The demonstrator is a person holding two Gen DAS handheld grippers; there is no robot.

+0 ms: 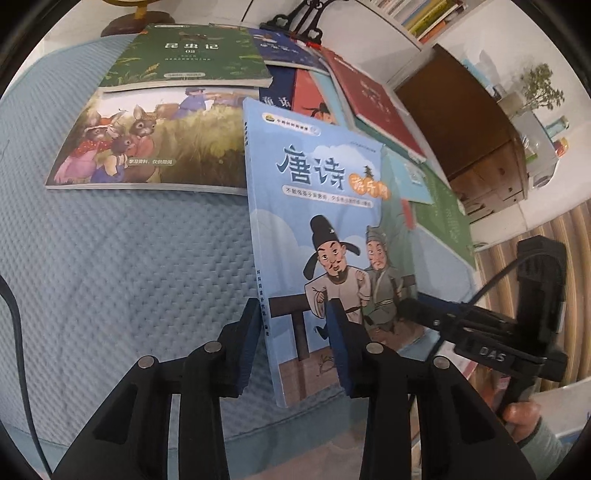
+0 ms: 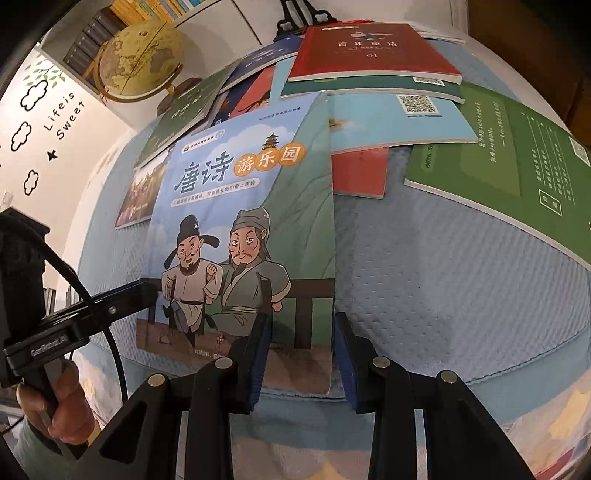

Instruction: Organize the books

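While both grippers pinch the blue poetry book (image 1: 325, 206) at its lower corners, left gripper (image 1: 291, 343) by the spine and right gripper (image 2: 301, 354) at the open edge, it stands raised over the blue quilt (image 1: 129, 277). Thin softcover: probably light and floppy; grip near spine.

Even indoor light, soft shadows; strong fisheye warping, corners black, perhaps slightly soft.

White wall (image 2: 22, 155) with cloud decals at left; bookshelf (image 2: 110, 26) upper left; wooden cabinet (image 1: 480, 147) at right.
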